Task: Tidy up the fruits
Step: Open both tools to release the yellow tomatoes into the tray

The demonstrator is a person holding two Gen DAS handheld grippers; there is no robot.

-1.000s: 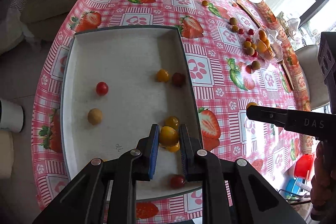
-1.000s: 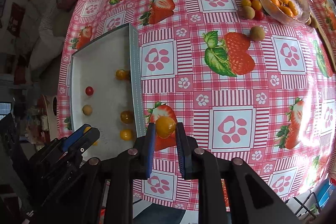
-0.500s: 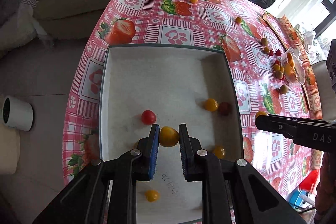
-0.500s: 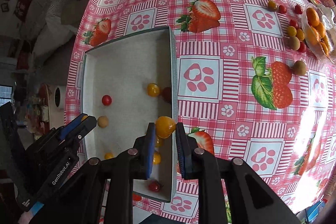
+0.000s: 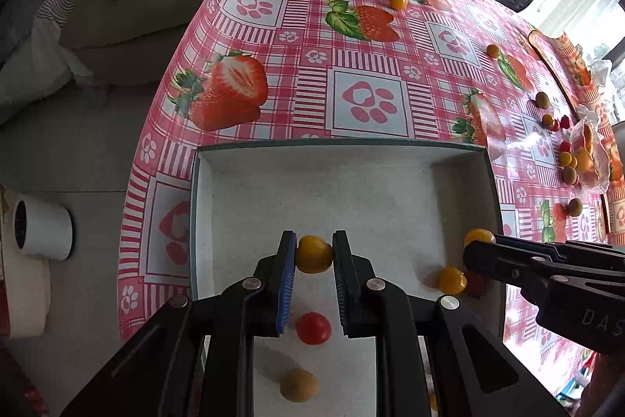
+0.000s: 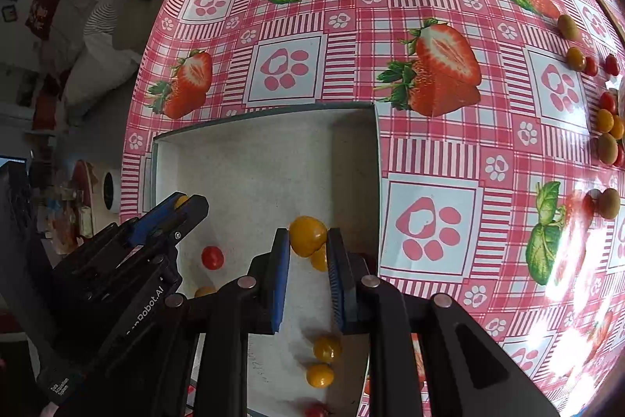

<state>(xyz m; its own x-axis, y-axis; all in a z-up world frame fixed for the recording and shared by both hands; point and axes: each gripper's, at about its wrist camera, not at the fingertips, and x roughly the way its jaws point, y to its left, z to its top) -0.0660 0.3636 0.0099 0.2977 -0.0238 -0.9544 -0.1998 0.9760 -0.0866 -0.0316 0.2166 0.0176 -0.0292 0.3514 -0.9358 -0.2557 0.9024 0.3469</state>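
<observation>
A: How far along?

B: Partly. Each claw grips a yellow fruit over the tray (image 5: 461, 147): left claw (image 5: 313, 255), right claw (image 6: 308, 239). Several fruits lie beneath them.

A: Left to do?

B: Many fruits (image 6: 607, 145) sit on the worktop (image 6: 429, 143) far ahead-right. Nothing blocks the drop, I judge.

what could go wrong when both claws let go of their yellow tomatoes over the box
1. The left claw holds its yellow tomato above the box floor; dropped from there, it may roll into the red tomato.
2. The right claw holds its tomato close to the box's right wall, so it could bounce out onto the tablecloth.
</observation>
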